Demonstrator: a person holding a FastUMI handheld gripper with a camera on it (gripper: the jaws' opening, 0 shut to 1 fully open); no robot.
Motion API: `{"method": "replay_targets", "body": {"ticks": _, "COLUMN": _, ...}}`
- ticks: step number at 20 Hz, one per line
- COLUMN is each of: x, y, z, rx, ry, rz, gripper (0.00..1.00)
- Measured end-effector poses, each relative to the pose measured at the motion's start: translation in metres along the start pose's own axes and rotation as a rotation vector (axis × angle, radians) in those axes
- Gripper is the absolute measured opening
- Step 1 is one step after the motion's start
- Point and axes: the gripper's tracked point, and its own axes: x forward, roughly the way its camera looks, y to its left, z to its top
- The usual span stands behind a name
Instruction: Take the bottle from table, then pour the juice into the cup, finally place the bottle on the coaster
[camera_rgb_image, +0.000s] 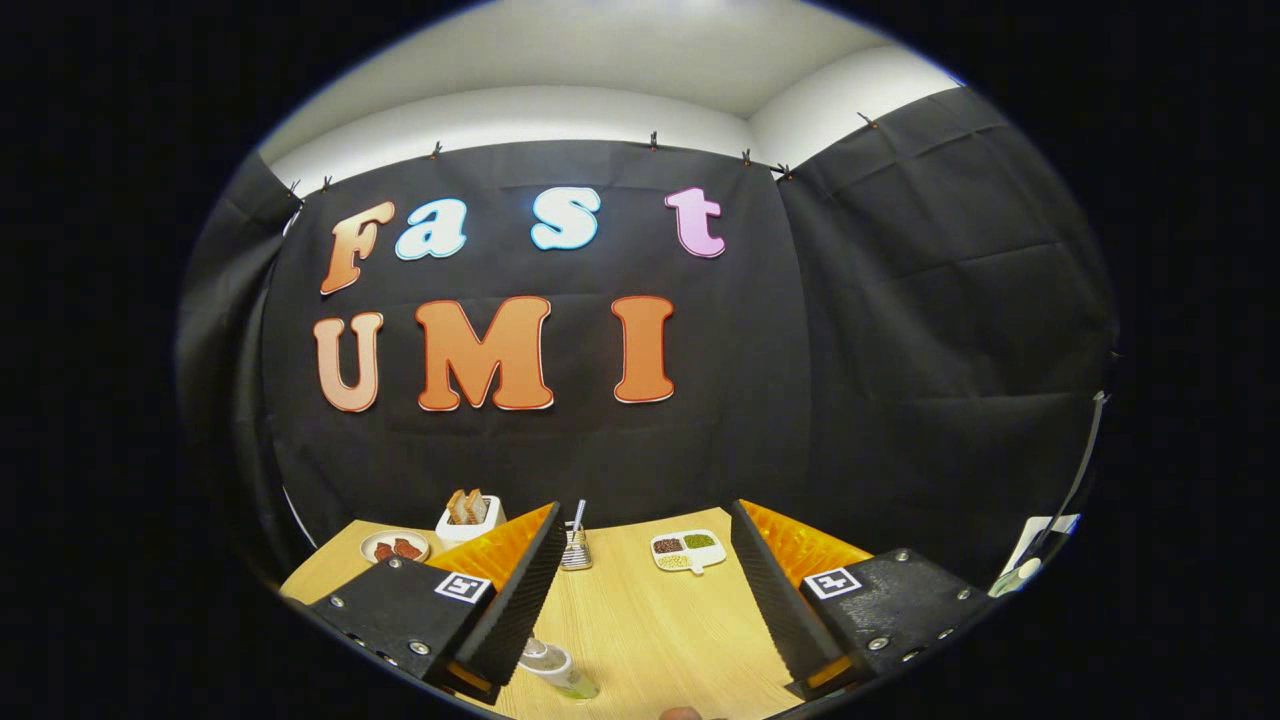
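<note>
The gripper (640, 590) hangs high over the table (650, 630), fingers wide apart and empty; the bottle (557, 668) lies low beside the near finger, barely in sight; I'd fear a blind descent knocking it over before any grasp.

gripper-mounted fisheye, looking forward over table (640, 620)

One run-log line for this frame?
gripper: jaws open, holding nothing | bottle: on table near left finger | phase: before pickup
</note>
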Motion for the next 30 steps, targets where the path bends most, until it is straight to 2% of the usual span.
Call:
{"method": "replay_targets", "body": {"ticks": 10, "x": -0.011, "y": -0.003, "z": -0.01, "rx": 0.003, "ry": 0.019, "rz": -0.006, "gripper": 0.98}}
{"method": "replay_targets", "body": {"ticks": 16, "x": -0.009, "y": 0.01, "z": -0.022, "rx": -0.025, "ry": 0.035, "rz": 0.018, "gripper": 0.98}}
{"method": "replay_targets", "body": {"ticks": 21, "x": -0.008, "y": 0.039, "z": -0.035, "rx": 0.005, "ry": 0.031, "rz": 0.081, "gripper": 0.98}}
{"method": "replay_targets", "body": {"ticks": 26, "x": -0.013, "y": 0.072, "z": -0.083, "rx": -0.015, "ry": 0.102, "rz": 0.172, "gripper": 0.98}}
{"method": "replay_targets", "body": {"ticks": 30, "x": -0.018, "y": 0.084, "z": -0.139, "rx": -0.065, "ry": 0.188, "rz": 0.205, "gripper": 0.98}}
